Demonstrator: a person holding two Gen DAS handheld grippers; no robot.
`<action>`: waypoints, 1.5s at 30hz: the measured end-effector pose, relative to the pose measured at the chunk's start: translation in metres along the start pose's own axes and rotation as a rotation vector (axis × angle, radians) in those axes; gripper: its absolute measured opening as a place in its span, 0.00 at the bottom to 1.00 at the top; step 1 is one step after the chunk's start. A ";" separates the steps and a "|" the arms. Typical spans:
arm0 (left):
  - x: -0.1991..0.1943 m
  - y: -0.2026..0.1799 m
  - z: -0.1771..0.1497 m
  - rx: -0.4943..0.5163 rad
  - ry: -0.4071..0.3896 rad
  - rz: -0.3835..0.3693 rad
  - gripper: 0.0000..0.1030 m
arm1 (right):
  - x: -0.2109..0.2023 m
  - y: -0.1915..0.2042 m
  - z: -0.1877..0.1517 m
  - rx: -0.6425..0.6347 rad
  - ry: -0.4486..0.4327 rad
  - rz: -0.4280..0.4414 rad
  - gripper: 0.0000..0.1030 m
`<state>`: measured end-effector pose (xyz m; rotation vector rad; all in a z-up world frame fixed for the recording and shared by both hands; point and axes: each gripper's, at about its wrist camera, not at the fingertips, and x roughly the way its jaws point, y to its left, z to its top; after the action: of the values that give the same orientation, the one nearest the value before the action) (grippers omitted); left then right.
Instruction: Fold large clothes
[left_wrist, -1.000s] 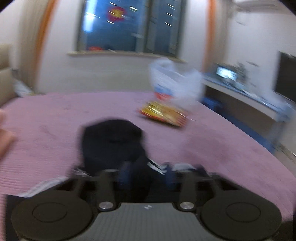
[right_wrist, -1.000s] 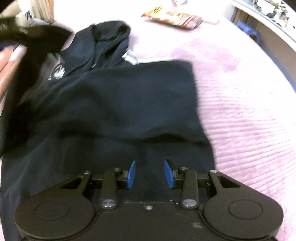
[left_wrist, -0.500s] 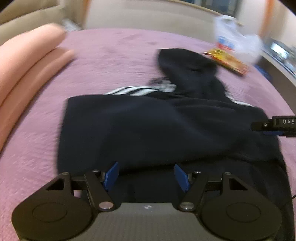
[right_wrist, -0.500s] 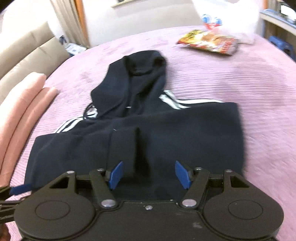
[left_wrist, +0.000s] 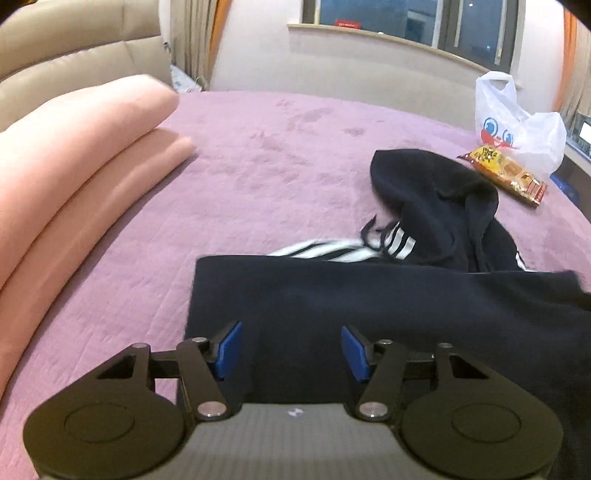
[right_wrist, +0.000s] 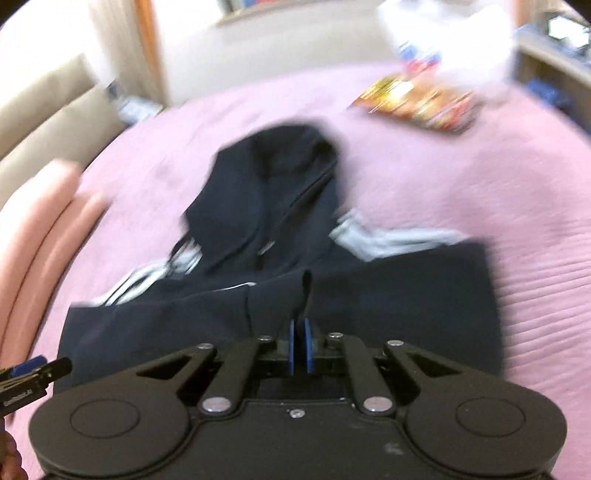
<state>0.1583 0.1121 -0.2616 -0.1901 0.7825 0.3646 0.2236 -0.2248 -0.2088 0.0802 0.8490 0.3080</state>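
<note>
A black hoodie (left_wrist: 369, 302) with white sleeve stripes lies partly folded on the purple bed cover (left_wrist: 258, 158), its hood (left_wrist: 417, 192) pointing to the far side. My left gripper (left_wrist: 291, 347) is open and empty just above the hoodie's near left edge. In the blurred right wrist view my right gripper (right_wrist: 300, 345) is shut on a raised pinch of the hoodie (right_wrist: 388, 288) near its middle. The left gripper's tip shows at the left edge (right_wrist: 33, 369) of the right wrist view.
A folded pink blanket (left_wrist: 74, 158) lies along the left of the bed. A snack packet (left_wrist: 506, 173) and a white plastic bag (left_wrist: 517, 125) sit at the far right. A beige headboard (left_wrist: 74, 55) and a window lie beyond.
My right gripper has shut on a fold of the hoodie. My left gripper let go of the fabric a second ago, opened, and now hovers by the left edge.
</note>
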 end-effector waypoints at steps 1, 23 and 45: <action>0.007 -0.005 0.005 0.005 -0.001 -0.001 0.55 | -0.010 -0.009 0.002 0.006 -0.033 -0.075 0.04; 0.051 -0.068 0.000 0.137 0.073 -0.167 0.38 | 0.045 -0.020 -0.028 -0.080 0.169 -0.228 0.18; 0.051 -0.033 0.027 0.109 0.036 -0.321 0.38 | 0.046 -0.022 -0.046 -0.079 0.231 -0.269 0.11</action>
<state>0.2223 0.1027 -0.2781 -0.2160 0.7906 0.0153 0.2225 -0.2344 -0.2769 -0.1455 1.0628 0.0981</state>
